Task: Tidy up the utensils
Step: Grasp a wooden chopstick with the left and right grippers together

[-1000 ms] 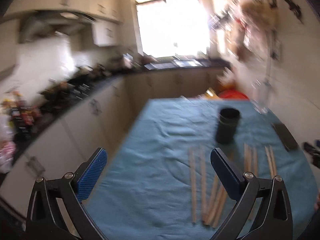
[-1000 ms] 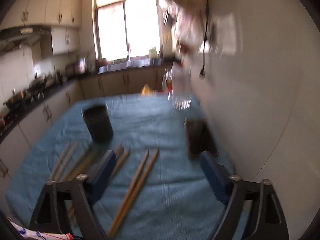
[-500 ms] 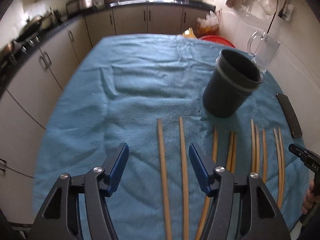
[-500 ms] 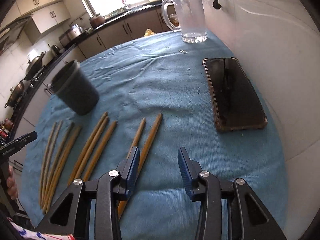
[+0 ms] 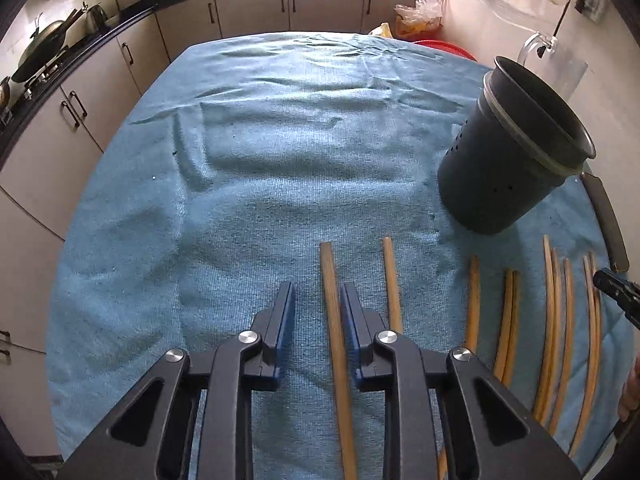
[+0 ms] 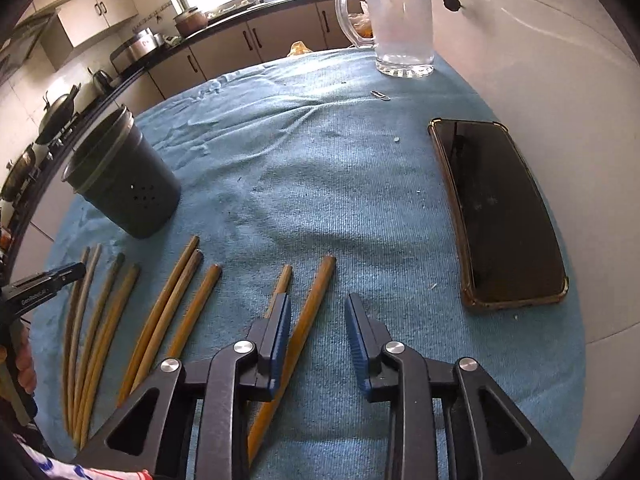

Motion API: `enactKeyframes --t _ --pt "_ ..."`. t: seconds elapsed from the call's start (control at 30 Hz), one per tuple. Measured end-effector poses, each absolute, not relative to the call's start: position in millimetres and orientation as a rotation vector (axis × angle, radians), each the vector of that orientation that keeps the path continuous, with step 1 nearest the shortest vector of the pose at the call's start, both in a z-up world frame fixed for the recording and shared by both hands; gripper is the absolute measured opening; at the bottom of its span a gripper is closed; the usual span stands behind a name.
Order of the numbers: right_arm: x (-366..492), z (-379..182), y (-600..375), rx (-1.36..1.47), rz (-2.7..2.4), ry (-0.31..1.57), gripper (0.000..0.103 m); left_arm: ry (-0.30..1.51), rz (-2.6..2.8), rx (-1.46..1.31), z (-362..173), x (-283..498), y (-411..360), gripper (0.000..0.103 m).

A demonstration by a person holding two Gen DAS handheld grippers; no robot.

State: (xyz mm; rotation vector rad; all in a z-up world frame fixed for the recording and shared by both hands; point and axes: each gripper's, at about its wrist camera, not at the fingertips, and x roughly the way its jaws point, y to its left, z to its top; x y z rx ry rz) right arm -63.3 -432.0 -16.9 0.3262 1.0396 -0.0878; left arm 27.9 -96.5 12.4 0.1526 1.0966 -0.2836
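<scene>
Both hands are at the picking stage of the job: none of the chopsticks has yet gone into the dark perforated holder [image 5: 516,156], which stands upright on the blue-clothed surface [image 5: 280,152] just beyond the row of sticks. The left tool [image 5: 318,312] is released, its blue pads spread on either side of the leftmost chopstick [image 5: 334,320], which lies flat between them nearer the right pad; whether that pad touches it I cannot tell. The right tool [image 6: 316,320] is likewise released, straddling the rightmost chopstick [image 6: 308,316], which runs slantwise under its left finger. Next, by my judgement, each tool needs to settle lower so the pads bracket the stick squarely, clench, lift, tip the stick upright and drop it into the holder's mouth; a thin round stick on soft cloth may roll or slip when squeezed. Counting from the right wrist view: about nine chopsticks, though the far left ones crowd together and the count is unsure. There is one holder, one glass jug [image 6: 400,20] at the far edge, one dark phone [image 6: 500,216] lying flat to the right, and a small clip [image 6: 380,95] near the jug.
</scene>
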Motion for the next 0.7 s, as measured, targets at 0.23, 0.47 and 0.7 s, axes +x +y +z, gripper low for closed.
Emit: enactKeyframes --t 0.23,0.47,0.7 --pt "-41.0 -15.0 -420.1 0.220 -0.139 1.144 0.027 1.106 -0.292 0.208 13.6 34.2 -106.3 0.022" --pt "-31.2 -14.6 -398.9 0.120 -0.180 1.135 0.009 1.047 -0.285 0.207 13.2 29.1 -105.2 0.006" --pt "-61.9 15.8 -402.8 0.225 -0.092 0.986 0.007 0.948 -0.296 0.092 57.5 -1.8 -78.4 0.006"
